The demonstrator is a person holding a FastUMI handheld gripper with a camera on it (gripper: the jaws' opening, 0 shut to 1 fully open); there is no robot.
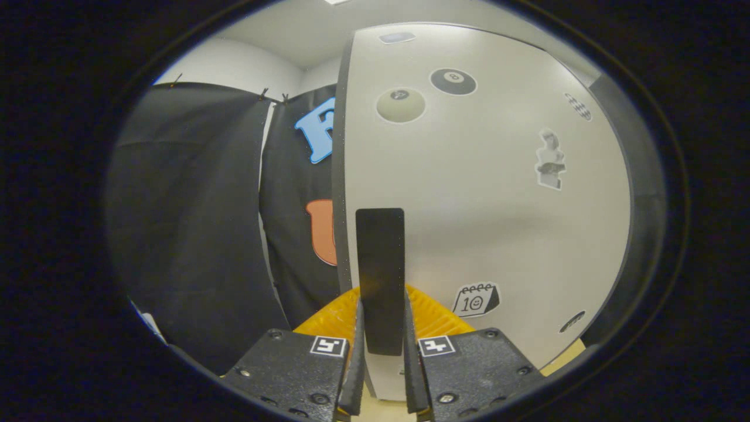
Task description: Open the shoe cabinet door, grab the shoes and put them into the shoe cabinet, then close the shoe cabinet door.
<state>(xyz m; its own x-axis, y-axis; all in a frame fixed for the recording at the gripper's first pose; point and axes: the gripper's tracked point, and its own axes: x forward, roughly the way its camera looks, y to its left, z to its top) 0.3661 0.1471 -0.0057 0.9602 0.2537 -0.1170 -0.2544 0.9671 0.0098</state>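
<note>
We see dim, even indoor light, coming from overhead: a bright ceiling lamp (337, 2) peeks in above. The white cabinet door (486, 193) takes most of it and shows a soft grey gradient, darker low down, no hard glare. The black cloth (187, 223) swallows light, folds barely readable. Fisheye bends the door's edges strongly; stickers (476, 300) near the rim look squashed. The handle (381, 275) and the fingers (358, 357) close to the lens are slightly soft. Faint grain overall.

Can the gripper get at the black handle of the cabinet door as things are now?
Probably yes: the gripper has the black handle of the cabinet door between its fingers, seemingly pressing it.
</note>
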